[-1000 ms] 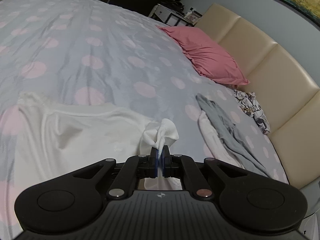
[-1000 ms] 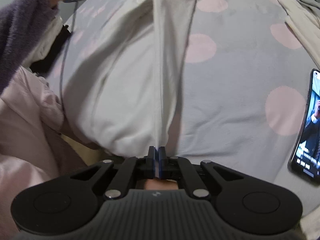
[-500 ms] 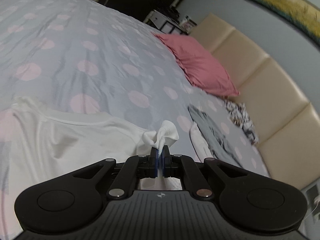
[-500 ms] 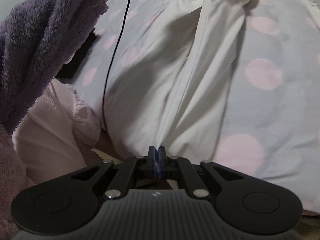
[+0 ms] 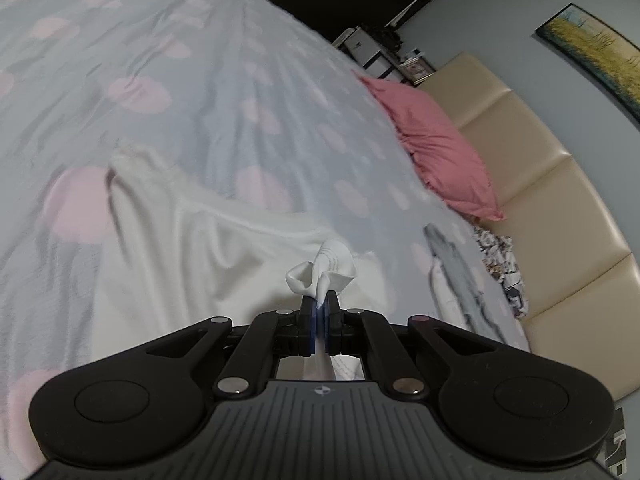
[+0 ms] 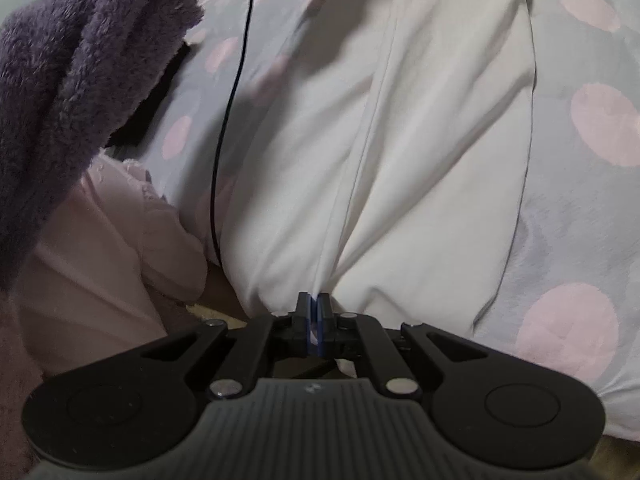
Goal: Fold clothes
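Now my left gripper (image 5: 320, 304) pinches a bunched corner of the soft white shirt (image 5: 224, 256), my right gripper (image 6: 313, 306) squeezes its creased hem, spotty bedsheet (image 5: 224, 92) underneath

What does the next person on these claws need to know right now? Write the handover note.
Left claw: shut on a bunched corner of the white shirt.
Right claw: shut on another edge of the same shirt, which is stretched between the two.
The shirt lies partly spread on the dotted bedspread, still creased. A grey garment waits near the pink pillow.
Done: both grips taken. No fold is visible yet.
Left: smooth the shirt, fold it, then likely the grey one.
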Motion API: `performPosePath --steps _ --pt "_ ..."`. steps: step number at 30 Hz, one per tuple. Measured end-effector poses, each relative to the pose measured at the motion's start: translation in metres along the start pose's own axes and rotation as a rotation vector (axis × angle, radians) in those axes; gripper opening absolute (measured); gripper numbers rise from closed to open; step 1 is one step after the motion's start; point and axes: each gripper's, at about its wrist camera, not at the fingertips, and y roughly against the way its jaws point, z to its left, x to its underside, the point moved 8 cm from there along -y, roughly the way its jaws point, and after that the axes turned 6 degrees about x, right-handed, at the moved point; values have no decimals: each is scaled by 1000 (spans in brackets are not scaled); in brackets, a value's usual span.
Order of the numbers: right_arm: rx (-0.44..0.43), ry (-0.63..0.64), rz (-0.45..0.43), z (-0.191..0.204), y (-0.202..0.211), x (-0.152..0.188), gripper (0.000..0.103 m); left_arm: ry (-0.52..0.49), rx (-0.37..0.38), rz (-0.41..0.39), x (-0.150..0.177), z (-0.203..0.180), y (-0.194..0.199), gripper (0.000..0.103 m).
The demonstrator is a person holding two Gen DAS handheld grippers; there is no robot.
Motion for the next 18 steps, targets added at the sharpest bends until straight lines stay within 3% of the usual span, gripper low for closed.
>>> performPosePath --steps 3,5,7,9,18 --pt "-6 -3 0 -1 -4 5 11 10 -48 6 1 9 0 5" --pt "-7 20 0 3 -2 10 16 -3 -68 16 4 10 4 11" --pt "-16 39 -3 6 5 15 28 -22 -90 8 6 8 14 26" --pt "-12 66 -7 8 12 21 32 -40 -108 -3 9 5 26 32" --pt "162 271 8 -12 44 57 37 -187 -157 41 56 -28 85 35"
